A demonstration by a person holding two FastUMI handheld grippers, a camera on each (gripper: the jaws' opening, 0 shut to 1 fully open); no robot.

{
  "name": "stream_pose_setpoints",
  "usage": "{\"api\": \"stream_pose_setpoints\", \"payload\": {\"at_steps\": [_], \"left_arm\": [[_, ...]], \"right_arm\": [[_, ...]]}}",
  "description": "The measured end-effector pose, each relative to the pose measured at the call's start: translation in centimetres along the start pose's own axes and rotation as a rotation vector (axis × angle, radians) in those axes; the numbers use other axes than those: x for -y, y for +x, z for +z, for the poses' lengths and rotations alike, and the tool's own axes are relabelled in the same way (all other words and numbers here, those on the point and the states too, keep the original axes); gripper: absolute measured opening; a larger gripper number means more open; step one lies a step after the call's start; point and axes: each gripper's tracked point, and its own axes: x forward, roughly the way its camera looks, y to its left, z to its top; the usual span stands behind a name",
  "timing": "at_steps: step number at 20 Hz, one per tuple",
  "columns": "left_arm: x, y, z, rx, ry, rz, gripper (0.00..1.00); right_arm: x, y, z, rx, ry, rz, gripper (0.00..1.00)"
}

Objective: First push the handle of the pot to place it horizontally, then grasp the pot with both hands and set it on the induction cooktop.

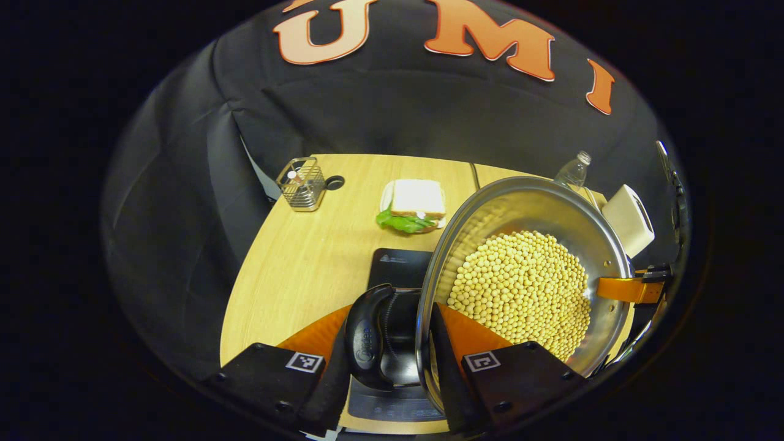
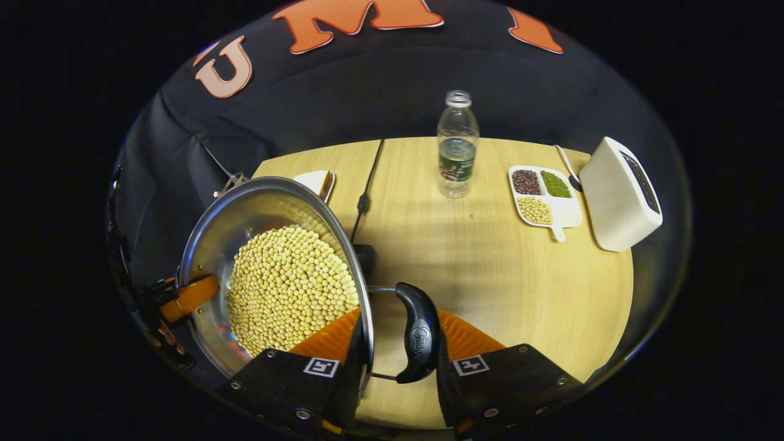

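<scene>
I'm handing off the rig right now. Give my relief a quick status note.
Left gripper: shut on its pot handle.
Right gripper: shut on the opposite handle.
Pot, full of yellow beans, is gripped on both sides above the induction cooktop; whether it is touching is unclear.
Done: handles horizontal, two-handed grasp.
Left: lower it flat onto the cooktop, then release.

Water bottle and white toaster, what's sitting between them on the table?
In the right gripper view, a divided tray of beans lies between the water bottle and toaster.
</scene>
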Motion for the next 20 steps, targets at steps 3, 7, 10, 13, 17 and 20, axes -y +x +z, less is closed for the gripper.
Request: {"api": "stream_pose_setpoints", "payload": {"at_steps": [3,7,10,13,17,20], "left_arm": [[-2.2,0.5,-0.7,-0.022,-0.024,0.005,0.67],[-4.7,3.2,-1.9,-0.050,-0.045,0.000,0.68],[-5.4,4.9,-2.3,-0.062,-0.044,-0.005,0.68],[-5.4,6.5,-2.9,-0.085,-0.050,-0.019,0.68],[-4.7,8.9,-3.8,-0.115,-0.056,-0.031,0.68],[-4.5,9.2,-3.6,-0.124,-0.058,-0.037,0.70]], "right_arm": [[0.4,-0.7,0.6,-0.023,-0.006,-0.004,0.53],[0.2,-0.6,1.3,-0.048,-0.016,-0.011,0.53],[0.0,-0.8,1.0,-0.065,-0.009,-0.019,0.53],[0.0,-0.8,1.2,-0.082,-0.005,-0.033,0.53],[0.1,-1.5,1.8,-0.103,0.008,-0.047,0.53],[0.2,-1.5,1.5,-0.109,0.016,-0.051,0.53]]}}
